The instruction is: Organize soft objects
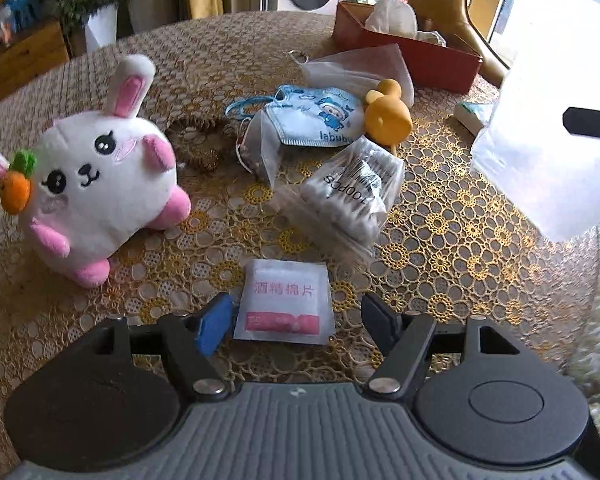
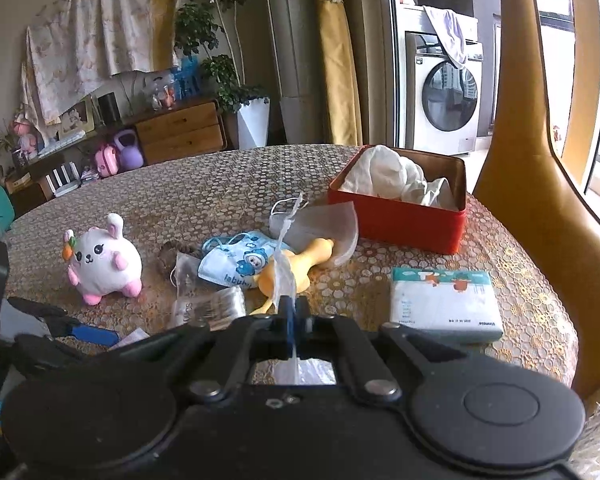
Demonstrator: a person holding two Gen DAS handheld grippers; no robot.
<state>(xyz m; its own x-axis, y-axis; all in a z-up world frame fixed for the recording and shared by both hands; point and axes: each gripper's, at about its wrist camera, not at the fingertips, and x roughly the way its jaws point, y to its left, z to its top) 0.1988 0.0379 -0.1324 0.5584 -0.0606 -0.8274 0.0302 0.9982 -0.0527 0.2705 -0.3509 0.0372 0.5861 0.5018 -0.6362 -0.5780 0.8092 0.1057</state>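
Left claw astride wipe sachet

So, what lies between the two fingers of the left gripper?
A flat alcohol pad sachet lies on the tablecloth between the open left gripper's fingers, untouched; the left wrist view shows it.

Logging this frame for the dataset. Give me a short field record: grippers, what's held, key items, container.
left gripper: open, astride alcohol pad sachet, not gripping
right gripper: shut on clear plastic bag
plush rabbit: on the table's left side
cotton swab pack: beyond the sachet
face mask: beside yellow toy
red box: holds white cloth
tissue pack: right, on table
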